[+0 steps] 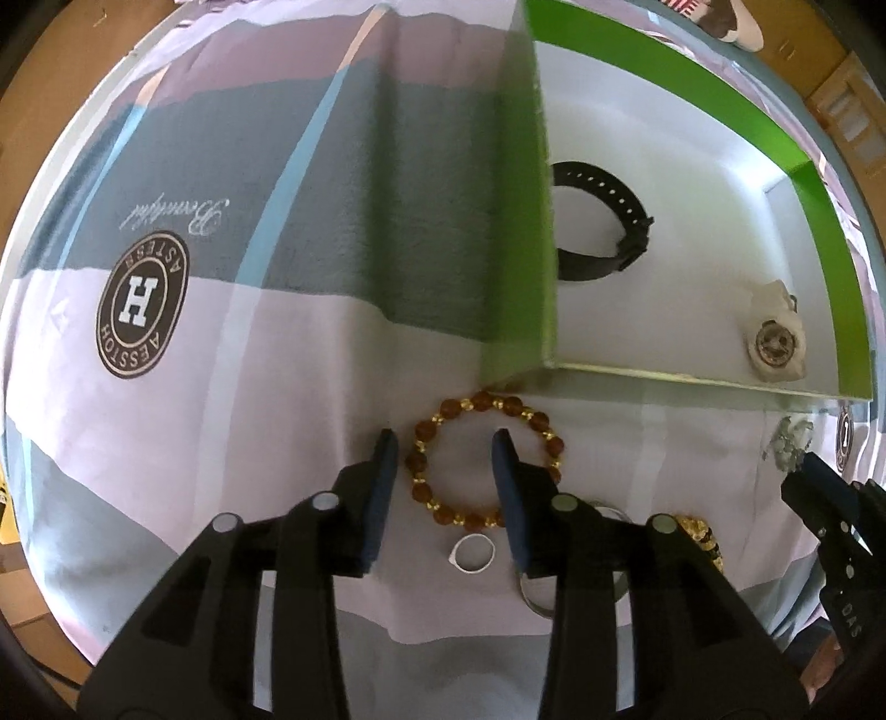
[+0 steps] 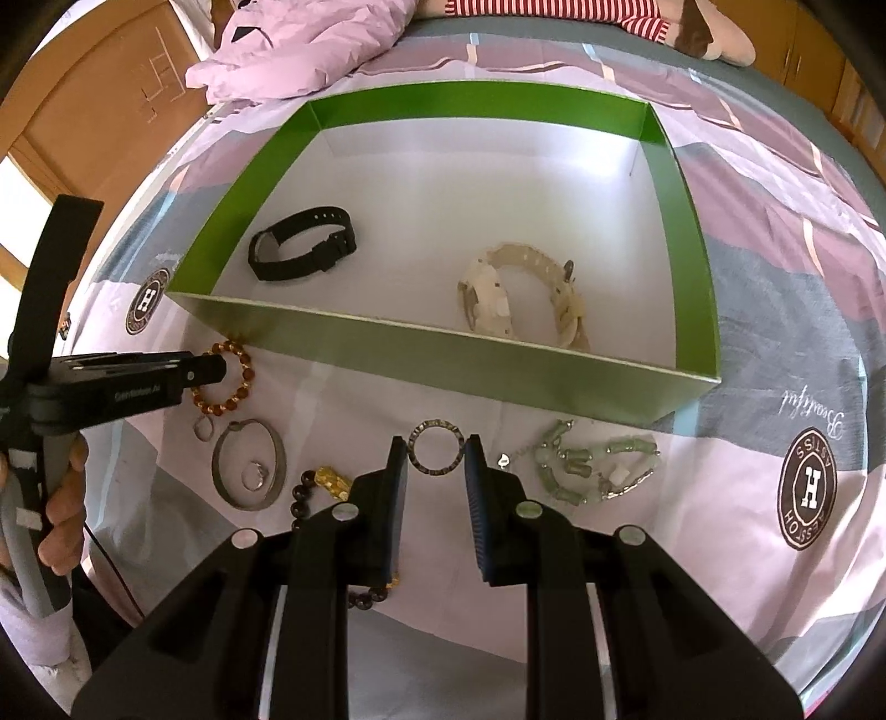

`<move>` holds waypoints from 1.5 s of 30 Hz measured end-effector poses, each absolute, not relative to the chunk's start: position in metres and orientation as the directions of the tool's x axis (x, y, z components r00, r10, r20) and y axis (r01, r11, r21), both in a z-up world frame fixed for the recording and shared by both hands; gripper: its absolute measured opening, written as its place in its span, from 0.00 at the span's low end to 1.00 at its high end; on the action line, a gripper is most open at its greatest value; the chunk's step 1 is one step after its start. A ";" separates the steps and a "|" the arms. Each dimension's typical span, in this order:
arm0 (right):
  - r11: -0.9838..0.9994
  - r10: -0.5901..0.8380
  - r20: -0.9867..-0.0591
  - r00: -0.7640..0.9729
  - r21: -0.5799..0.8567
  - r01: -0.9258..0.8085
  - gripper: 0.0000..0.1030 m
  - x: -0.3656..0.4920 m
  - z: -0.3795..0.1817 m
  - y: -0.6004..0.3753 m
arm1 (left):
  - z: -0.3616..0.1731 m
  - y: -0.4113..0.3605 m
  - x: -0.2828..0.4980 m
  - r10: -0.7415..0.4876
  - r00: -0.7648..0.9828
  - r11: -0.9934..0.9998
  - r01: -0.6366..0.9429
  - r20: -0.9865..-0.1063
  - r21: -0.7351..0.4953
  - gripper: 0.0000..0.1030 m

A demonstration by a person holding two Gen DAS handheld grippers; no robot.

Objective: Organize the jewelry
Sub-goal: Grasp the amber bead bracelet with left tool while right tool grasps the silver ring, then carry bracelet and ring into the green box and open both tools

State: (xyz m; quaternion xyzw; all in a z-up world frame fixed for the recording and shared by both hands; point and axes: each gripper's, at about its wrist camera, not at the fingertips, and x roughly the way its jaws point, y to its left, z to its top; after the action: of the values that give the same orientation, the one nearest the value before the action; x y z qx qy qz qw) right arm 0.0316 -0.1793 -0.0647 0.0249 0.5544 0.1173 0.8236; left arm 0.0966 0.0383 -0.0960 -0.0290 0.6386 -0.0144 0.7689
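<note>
A green box (image 2: 421,346) with a white floor lies on the bedspread. It holds a black watch (image 2: 302,243) and a cream watch (image 2: 523,296). My left gripper (image 1: 446,448) is open, its fingers straddling the left side of an amber bead bracelet (image 1: 482,462) in front of the box corner (image 1: 518,354). My right gripper (image 2: 434,451) is open around a round metal ring pendant (image 2: 436,446) on the sheet. The left gripper also shows in the right wrist view (image 2: 221,368) over the amber bracelet (image 2: 224,382).
On the sheet lie a small silver ring (image 1: 472,555), a metal bangle (image 2: 249,468) with a ring inside, a dark bead bracelet with a gold charm (image 2: 329,482) and a green stone bracelet (image 2: 595,462). A pillow (image 2: 299,50) lies beyond the box.
</note>
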 end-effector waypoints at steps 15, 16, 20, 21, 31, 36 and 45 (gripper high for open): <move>0.969 0.230 -0.896 0.381 0.176 -0.171 0.21 0.030 -0.056 -0.180 | -0.044 0.018 0.074 -0.159 0.294 0.987 0.080 -0.943 -0.142 0.07; 0.969 0.233 -0.892 0.387 0.178 -0.172 0.21 0.030 -0.053 -0.181 | -0.037 0.015 0.071 -0.170 0.308 0.985 0.091 -0.936 -0.149 0.07; 0.964 0.255 -0.873 0.415 0.197 -0.179 0.21 0.026 -0.038 -0.183 | -0.007 0.009 0.059 -0.217 0.365 0.974 0.145 -0.905 -0.176 0.07; 0.963 0.260 -0.869 0.421 0.201 -0.180 0.21 0.026 -0.035 -0.183 | 0.004 0.004 0.057 -0.238 0.377 0.968 0.163 -0.895 -0.188 0.07; 0.963 0.268 -0.801 0.536 0.213 -0.164 0.21 0.050 0.015 -0.191 | 0.032 -0.033 0.100 -0.253 0.441 0.965 0.175 -0.861 -0.195 0.07; 0.965 0.260 -0.813 0.521 0.229 -0.125 0.21 0.074 -0.005 -0.196 | -0.002 -0.029 0.118 -0.224 0.395 0.973 0.138 -0.891 -0.183 0.07; 0.977 0.205 -0.839 0.504 0.204 -0.056 0.29 0.089 -0.031 -0.206 | -0.016 -0.017 0.125 -0.223 0.374 0.975 0.102 -0.900 -0.199 0.09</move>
State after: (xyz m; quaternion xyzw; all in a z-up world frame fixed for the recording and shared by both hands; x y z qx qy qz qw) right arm 0.0894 -0.2058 -0.0310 0.0753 0.4924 0.0755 0.8638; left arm 0.1249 -0.0165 -0.0156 -0.0549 0.5505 -0.0984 0.8272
